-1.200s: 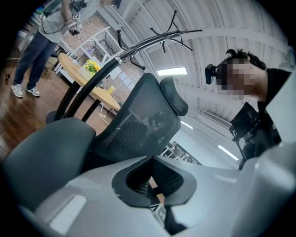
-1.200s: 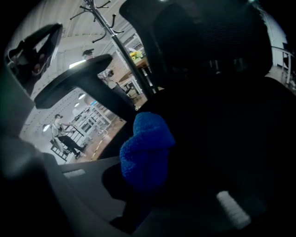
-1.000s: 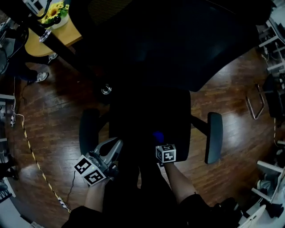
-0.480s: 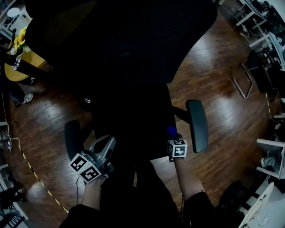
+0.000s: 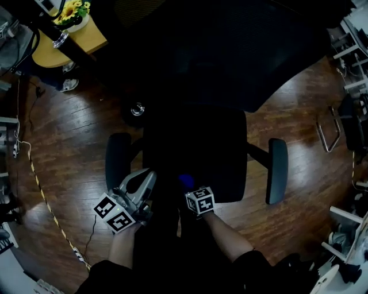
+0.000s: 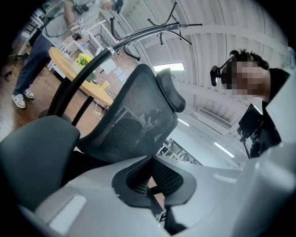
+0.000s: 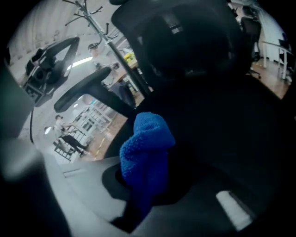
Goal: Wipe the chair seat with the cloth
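A black office chair stands below me, its seat [image 5: 198,152] between two armrests [image 5: 117,161] [image 5: 277,170], the mesh backrest [image 6: 134,120] behind. My right gripper [image 5: 188,187] is over the seat's front edge, left of middle, shut on a blue fluffy cloth [image 5: 184,180]. In the right gripper view the cloth [image 7: 145,150] bunches up out of the jaws against the dark seat. My left gripper [image 5: 142,185] hangs off the seat's front left corner, beside the left armrest, tilted upward. Its jaws are together with nothing between them.
A yellow round table [image 5: 72,46] with sunflowers [image 5: 72,11] is at the far left, and a person [image 6: 27,55] stands beside it. A cable and striped tape [image 5: 43,198] run over the wooden floor. A metal chair frame [image 5: 329,131] and desks stand right.
My right gripper has slid leftward along the seat's front with the cloth, from near the right armrest to left of middle. The left gripper has stayed by the left armrest.
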{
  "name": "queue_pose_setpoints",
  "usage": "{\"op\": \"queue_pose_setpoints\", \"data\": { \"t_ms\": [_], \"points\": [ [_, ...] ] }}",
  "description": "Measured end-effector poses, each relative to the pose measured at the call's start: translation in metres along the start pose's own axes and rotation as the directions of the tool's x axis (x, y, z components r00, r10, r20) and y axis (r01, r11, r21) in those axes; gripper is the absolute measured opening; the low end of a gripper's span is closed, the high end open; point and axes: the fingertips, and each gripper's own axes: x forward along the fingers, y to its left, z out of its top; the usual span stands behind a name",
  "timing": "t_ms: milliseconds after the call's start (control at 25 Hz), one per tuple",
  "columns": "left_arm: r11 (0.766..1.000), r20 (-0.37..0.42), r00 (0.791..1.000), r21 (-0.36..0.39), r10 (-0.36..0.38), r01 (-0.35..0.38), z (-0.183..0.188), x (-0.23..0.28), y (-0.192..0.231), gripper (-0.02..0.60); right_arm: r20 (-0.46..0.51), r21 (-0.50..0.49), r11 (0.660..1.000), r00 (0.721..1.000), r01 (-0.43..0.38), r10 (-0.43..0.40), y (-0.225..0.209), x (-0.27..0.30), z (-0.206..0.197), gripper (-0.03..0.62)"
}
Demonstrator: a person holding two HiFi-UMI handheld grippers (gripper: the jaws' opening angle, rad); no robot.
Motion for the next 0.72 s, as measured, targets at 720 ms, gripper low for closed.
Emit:
{"op": "queue_pose_setpoints", "data": {
  "t_ms": [720],
  "points": [
    [0.999,-0.009,0.999,0.012,0.053,-0.053,-0.010,-0.032,0.006,-0.009,-0.060,-0.095,0.981,0.984,-0.171,0.166,0.091,0.067,-0.038,0.035]
  ]
}}
